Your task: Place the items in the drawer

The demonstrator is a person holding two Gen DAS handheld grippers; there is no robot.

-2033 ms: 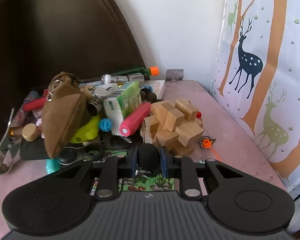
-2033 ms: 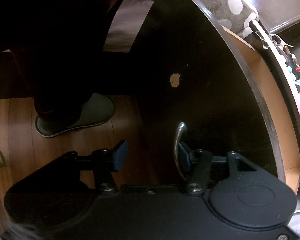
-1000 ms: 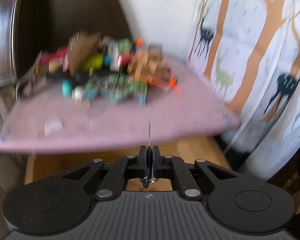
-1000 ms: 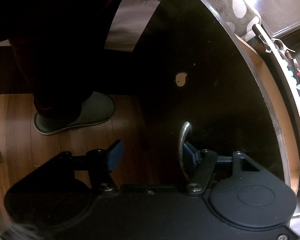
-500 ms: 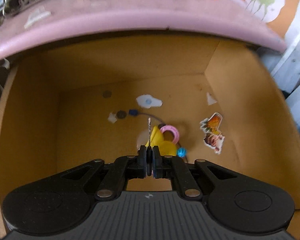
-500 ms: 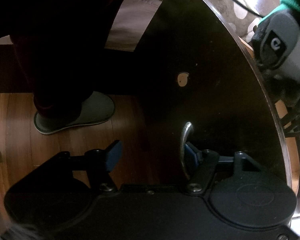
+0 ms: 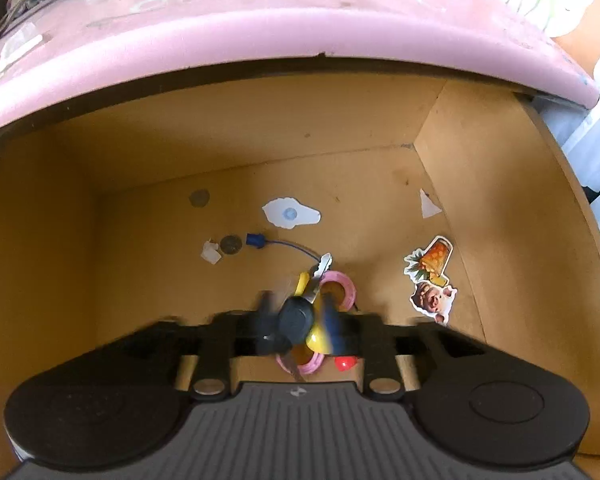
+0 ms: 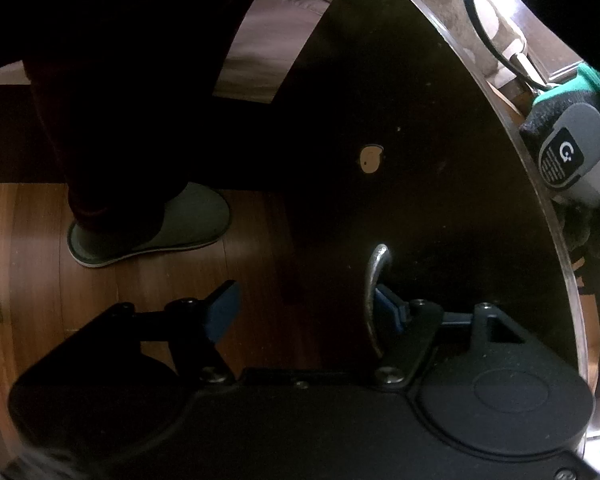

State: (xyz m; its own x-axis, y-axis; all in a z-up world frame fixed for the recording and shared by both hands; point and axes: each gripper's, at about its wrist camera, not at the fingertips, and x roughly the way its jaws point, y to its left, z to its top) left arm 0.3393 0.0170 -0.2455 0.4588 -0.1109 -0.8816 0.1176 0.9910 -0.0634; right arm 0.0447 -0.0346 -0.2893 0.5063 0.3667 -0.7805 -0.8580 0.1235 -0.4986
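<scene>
Left tool, parted inside the drawer, has the black-headed key loose between its fingers

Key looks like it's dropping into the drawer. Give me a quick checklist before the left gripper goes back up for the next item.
1. Left gripper open: ok, jaws apart, blurred.
2. Black-headed silver key clear of the fingers: cannot tell, it sits between them, blurred.
3. Key over the open wooden drawer: ok.
4. Landing spot: not ok, a pink ring and yellow toy lie under the key.
5. Right gripper at the curved metal handle: ok, jaws open, one finger behind it.
6. Retreat path under the pink tabletop edge: ok.
</scene>
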